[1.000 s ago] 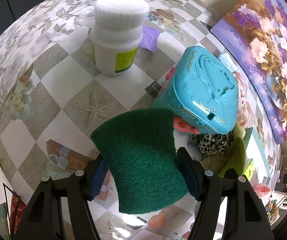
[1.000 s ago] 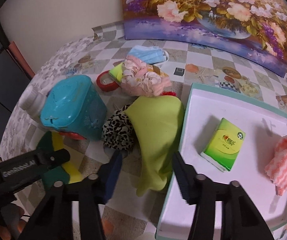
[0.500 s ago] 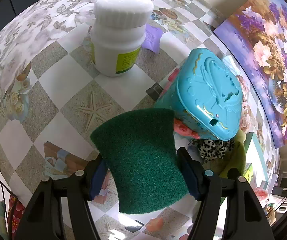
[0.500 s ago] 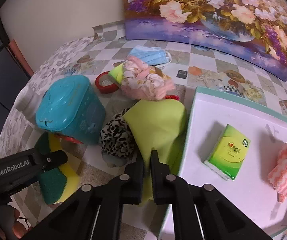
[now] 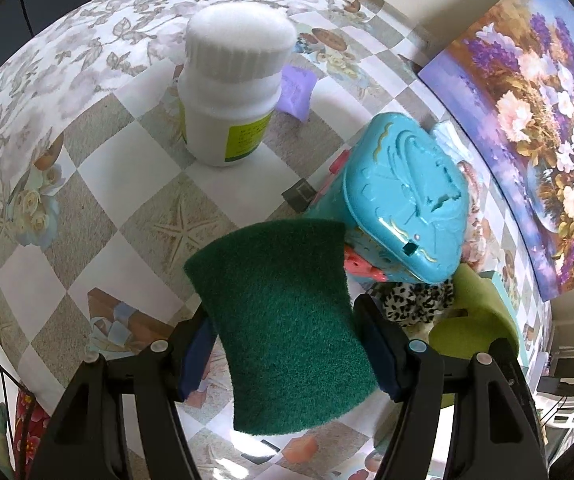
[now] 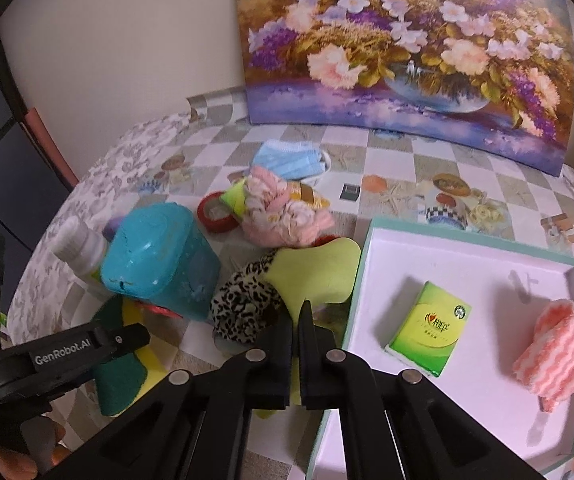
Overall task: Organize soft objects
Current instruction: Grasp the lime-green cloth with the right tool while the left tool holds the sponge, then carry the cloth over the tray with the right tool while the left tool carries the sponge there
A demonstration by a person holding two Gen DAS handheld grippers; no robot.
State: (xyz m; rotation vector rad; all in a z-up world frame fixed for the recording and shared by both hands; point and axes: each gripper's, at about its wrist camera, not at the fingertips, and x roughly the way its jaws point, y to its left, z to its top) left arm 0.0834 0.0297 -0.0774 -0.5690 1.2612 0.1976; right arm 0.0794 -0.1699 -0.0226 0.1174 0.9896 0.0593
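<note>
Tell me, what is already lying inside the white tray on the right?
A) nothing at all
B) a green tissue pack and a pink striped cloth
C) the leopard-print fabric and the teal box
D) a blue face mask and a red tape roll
B: the white tray holds a green tissue pack and a pink striped cloth, apart from each other.

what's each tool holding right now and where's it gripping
The left tool clamps the green-and-yellow scouring sponge across its two side edges, near the middle. The right tool pinches the lime-green cloth at its near edge.
</note>
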